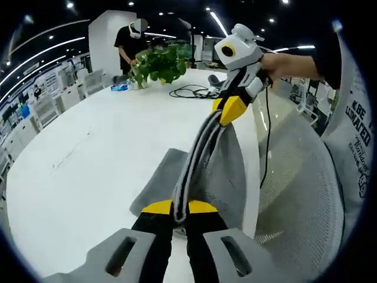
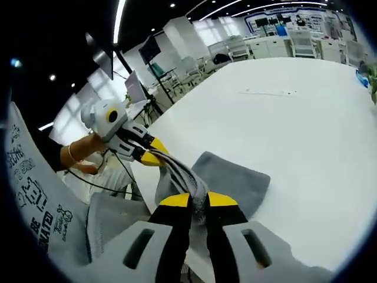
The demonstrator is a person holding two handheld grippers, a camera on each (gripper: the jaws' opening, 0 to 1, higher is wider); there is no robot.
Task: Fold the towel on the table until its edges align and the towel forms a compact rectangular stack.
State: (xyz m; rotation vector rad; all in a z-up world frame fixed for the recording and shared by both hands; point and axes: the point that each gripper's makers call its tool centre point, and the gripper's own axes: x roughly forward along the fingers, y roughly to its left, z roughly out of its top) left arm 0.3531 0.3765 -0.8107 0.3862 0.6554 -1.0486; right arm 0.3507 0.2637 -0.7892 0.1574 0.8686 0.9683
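**Grey towel pinched at both ends, lifted taut over the table edge**

Grey and soft, the towel hangs between the two grippers, its upper edge bunched into a ribbed cord that runs from one pair of jaws to the other. In the left gripper view, the left gripper has its yellow-tipped jaws closed tight on one end of that edge, while the right gripper comes in from the upper right, held by a hand, and clamps the other end. The right gripper view mirrors this: the right gripper bites the cloth near the bottom, and the left gripper holds the far end.

Below the stretched edge, the rest of the towel drapes down, and its lower part lies on the white table near the edge closest to the person. A mesh chair sits just beside that edge.

The fabric looks light and limp, likely to sag and crumple wherever it is unsupported, so corner grips seem the sound choice. Keeping the edge tense should help the layers land squarely; slack would probably let the fold skew.
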